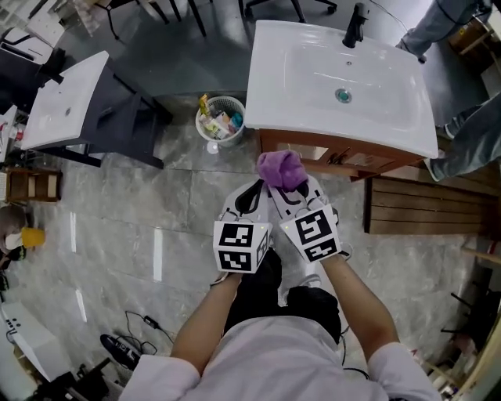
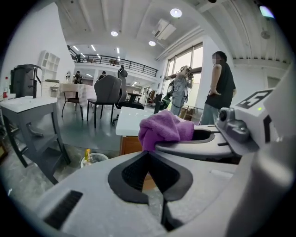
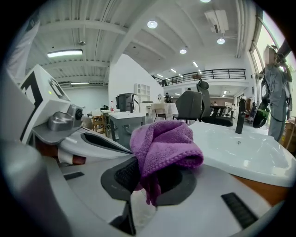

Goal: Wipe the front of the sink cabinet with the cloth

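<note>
Right gripper (image 3: 150, 179): jaws clamped on the purple cloth (image 3: 164, 146); the cloth bunches above the tips and a short fold hangs down between the pads.
Left gripper (image 2: 149, 155): jaws closed tip to tip, nothing between them.
Gripper spacing: side by side, bodies close together, right one slightly ahead in the head view.
Cloth position: raised in front of the sink cabinet (image 1: 344, 160), at about the height of the basin rim; whether it touches the wood cannot be told.
Sink (image 1: 270, 74): white basin on the brown cabinet, black faucet (image 1: 356, 23) at the back edge.
Nearby: white mesh waste basket (image 1: 221, 119) on the floor beside the cabinet's left corner; second white-topped unit (image 1: 66, 102) well apart to the left.
Floor: grey glossy tiles.
</note>
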### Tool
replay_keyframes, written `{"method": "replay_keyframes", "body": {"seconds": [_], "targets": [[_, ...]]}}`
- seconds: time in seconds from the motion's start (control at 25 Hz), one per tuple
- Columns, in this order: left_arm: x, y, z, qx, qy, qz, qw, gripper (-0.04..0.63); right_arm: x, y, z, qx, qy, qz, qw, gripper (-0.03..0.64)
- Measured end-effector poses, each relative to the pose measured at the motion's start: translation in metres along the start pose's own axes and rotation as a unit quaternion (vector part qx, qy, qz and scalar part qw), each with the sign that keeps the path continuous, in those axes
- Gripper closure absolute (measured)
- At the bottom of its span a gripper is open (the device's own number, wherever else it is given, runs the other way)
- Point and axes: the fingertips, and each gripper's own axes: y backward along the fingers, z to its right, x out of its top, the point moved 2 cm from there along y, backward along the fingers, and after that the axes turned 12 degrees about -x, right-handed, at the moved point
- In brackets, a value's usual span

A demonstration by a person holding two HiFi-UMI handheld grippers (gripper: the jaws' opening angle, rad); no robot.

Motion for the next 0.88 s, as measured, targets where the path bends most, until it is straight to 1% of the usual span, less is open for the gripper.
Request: {"method": "replay_keyframes", "body": {"seconds": [0.24, 0.36, 0.48, 0.56, 0.68, 0.8, 0.88], "targets": [[-0.036, -0.023, -0.025, 0.028, 0.013, 0.013, 0.9994, 0.589, -0.033, -0.039, 0.005, 0.013, 0.013, 0.025, 1.000, 0.549], [-0.056, -0.032, -0.036, 0.046, 0.024, 0.028, 0.9983, 0.589, -0.055, -0.051, 0.002, 0.027, 0.032, 0.034, 0.999, 0.549], [-0.068, -0.039, -0.051, 0.067, 0.034, 0.049, 0.9959, 0.589, -0.074, -0.064, -0.002, 0.044, 0.051, 0.045, 0.997, 0.549], [-0.072, -0.043, -0.060, 0.076, 0.029, 0.064, 0.9946, 0.589, -0.084, -0.074, -0.005, 0.054, 0.061, 0.057, 0.995, 0.549], [-0.080, -0.051, -0.069, 0.089, 0.012, 0.082, 0.9926, 0.589, -0.097, -0.089, -0.008, 0.069, 0.075, 0.081, 0.992, 0.549], [-0.092, -0.062, -0.079, 0.101, -0.005, 0.099, 0.9900, 0.589, -0.110, -0.107, -0.008, 0.079, 0.076, 0.107, 0.988, 0.549], [-0.103, -0.069, -0.086, 0.106, -0.011, 0.115, 0.9877, 0.589, -0.120, -0.118, -0.010, 0.082, 0.086, 0.126, 0.985, 0.549]]}}
